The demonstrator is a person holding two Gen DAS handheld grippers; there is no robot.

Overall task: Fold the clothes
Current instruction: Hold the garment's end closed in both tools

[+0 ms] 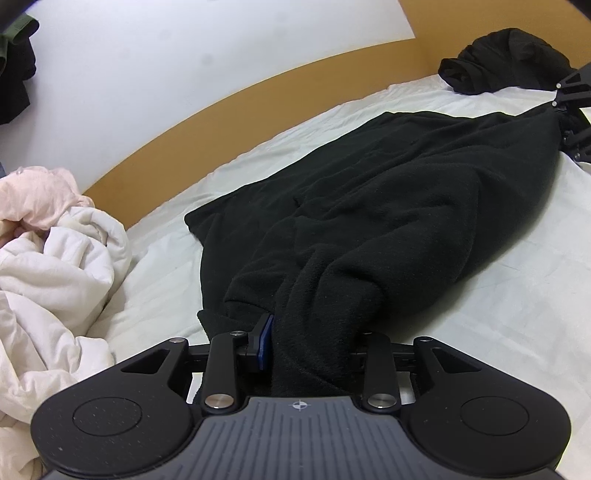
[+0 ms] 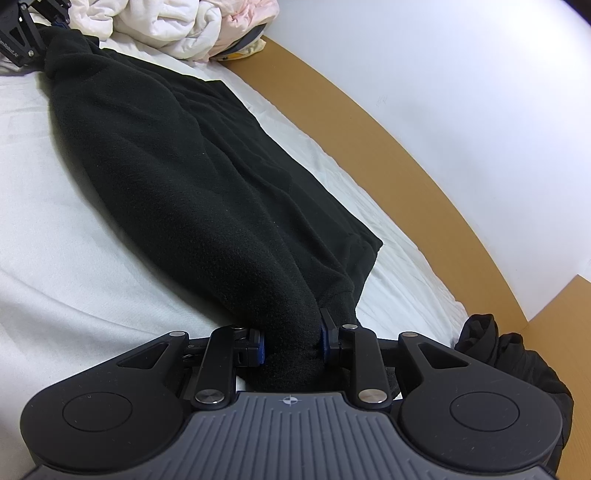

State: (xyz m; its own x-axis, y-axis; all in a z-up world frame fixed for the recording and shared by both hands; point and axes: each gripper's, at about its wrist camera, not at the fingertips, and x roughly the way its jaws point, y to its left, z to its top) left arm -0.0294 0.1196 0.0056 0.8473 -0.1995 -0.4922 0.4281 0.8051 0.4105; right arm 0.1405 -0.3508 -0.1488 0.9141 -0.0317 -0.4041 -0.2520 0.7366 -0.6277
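Black fleece top point(image 1: 369, 206) lay on the bed point(image 1: 480, 295), stretched between the two tongs. Left tongs point(image 1: 314, 343) and right tongs point(image 2: 291, 339) each pinched one end. It looked mid-fold; next, both ends should travel together.

Garment point(image 1: 369, 206) lengthwise on bed sheet point(image 1: 480, 295), between quilt heap point(image 1: 55, 258) and clothes pile point(image 1: 506, 59), alongside bed frame point(image 1: 258, 96).

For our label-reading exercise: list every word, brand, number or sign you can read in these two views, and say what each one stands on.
No text reads clearly in either view.
White lettering on the side of the left gripper, seen in the right wrist view: too small and cut off to read.
Crosshair mark, no letters, on the right gripper.
Black fleece garment, white sheet: no label in view.
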